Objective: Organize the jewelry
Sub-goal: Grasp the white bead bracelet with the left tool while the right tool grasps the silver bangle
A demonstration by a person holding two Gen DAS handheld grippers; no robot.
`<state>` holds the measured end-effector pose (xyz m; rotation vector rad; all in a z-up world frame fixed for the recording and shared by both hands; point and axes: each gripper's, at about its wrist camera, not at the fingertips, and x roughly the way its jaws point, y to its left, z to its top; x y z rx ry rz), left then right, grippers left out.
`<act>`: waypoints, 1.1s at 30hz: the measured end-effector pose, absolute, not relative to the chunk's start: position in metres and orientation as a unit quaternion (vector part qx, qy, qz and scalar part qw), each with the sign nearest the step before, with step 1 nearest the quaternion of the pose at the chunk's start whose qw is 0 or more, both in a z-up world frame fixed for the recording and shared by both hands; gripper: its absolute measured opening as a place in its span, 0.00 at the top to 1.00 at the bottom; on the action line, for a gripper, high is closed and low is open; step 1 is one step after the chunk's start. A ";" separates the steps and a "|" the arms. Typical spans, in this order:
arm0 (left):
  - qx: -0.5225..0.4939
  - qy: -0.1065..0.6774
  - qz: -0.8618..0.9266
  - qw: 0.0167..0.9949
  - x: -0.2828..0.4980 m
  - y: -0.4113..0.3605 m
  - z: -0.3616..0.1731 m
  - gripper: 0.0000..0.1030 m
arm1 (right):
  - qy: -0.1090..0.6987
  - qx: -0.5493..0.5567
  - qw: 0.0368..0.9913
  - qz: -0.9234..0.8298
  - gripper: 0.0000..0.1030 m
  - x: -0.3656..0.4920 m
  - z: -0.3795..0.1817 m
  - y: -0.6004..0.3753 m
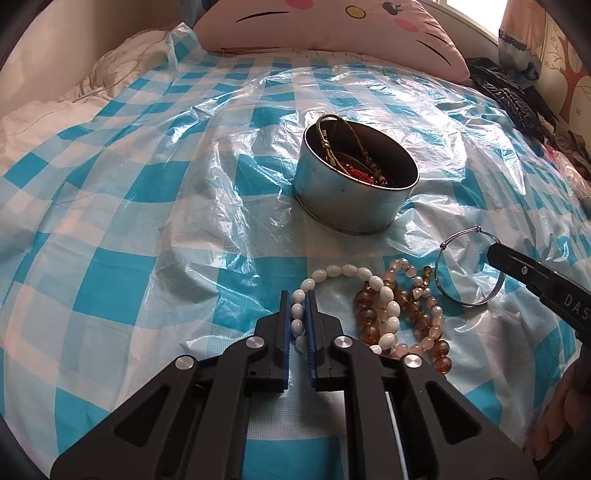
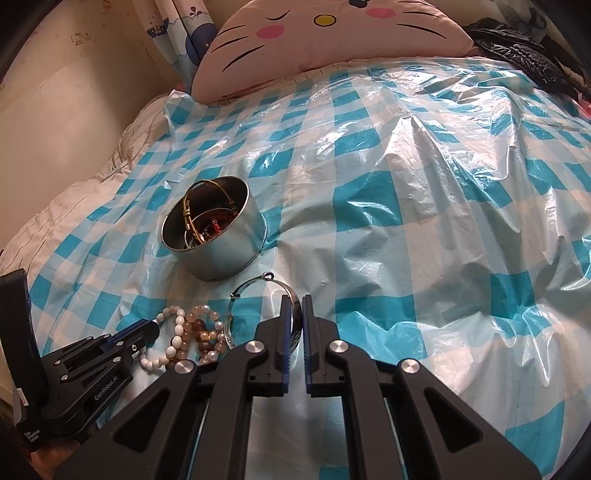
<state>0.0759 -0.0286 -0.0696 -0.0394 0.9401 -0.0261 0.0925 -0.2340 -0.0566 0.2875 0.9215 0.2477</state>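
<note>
A white bead bracelet lies on the checked plastic sheet, and my left gripper is shut on its left side, with beads pinched between the blue pads. Touching it on the right are amber and pale pink bead bracelets. My right gripper is shut on the band of a thin silver bangle, which lies right of the beads. In the left wrist view the right gripper's tip sits on the bangle. Behind them, a round metal tin holds cord and red bead jewelry.
The blue and white checked plastic sheet covers a bed and is wrinkled. A pink cat-face pillow lies at the far edge, a white quilt at the left, and dark clothing at the far right.
</note>
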 end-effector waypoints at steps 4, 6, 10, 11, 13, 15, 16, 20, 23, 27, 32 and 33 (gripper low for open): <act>-0.053 0.412 -0.030 0.909 0.065 -0.018 -0.052 0.93 | 0.439 0.139 0.880 0.116 0.94 0.091 -0.056 -0.235; -0.060 0.406 -0.031 0.911 0.064 -0.016 -0.049 0.93 | 0.440 0.140 0.880 0.115 0.94 0.091 -0.056 -0.235; -0.062 0.406 -0.032 0.911 0.064 -0.017 -0.048 0.93 | 0.440 0.143 0.880 0.113 0.94 0.091 -0.056 -0.236; -0.061 0.406 -0.032 0.911 0.064 -0.017 -0.048 0.93 | 0.440 0.144 0.879 0.112 0.94 0.091 -0.057 -0.236; -0.059 0.406 -0.033 0.912 0.064 -0.018 -0.048 0.93 | 0.439 0.144 0.880 0.112 0.94 0.091 -0.056 -0.237; -0.058 0.404 -0.034 0.912 0.063 -0.018 -0.048 0.93 | 0.439 0.143 0.880 0.112 0.94 0.091 -0.056 -0.237; -0.058 0.403 -0.035 0.913 0.063 -0.018 -0.048 0.93 | 0.439 0.143 0.880 0.112 0.94 0.092 -0.056 -0.237; -0.057 0.400 -0.034 0.914 0.062 -0.018 -0.047 0.93 | 0.438 0.143 0.880 0.112 0.94 0.091 -0.056 -0.236; -0.054 0.399 -0.032 0.915 0.062 -0.018 -0.046 0.93 | 0.437 0.143 0.881 0.112 0.94 0.091 -0.056 -0.236; -0.049 0.396 -0.030 0.916 0.062 -0.019 -0.045 0.93 | 0.435 0.142 0.882 0.113 0.94 0.091 -0.054 -0.236; -0.044 0.391 -0.030 0.919 0.061 -0.021 -0.043 0.93 | 0.433 0.143 0.883 0.113 0.94 0.091 -0.053 -0.236; -0.043 0.390 -0.030 0.919 0.061 -0.021 -0.043 0.93 | 0.433 0.144 0.883 0.114 0.94 0.091 -0.053 -0.236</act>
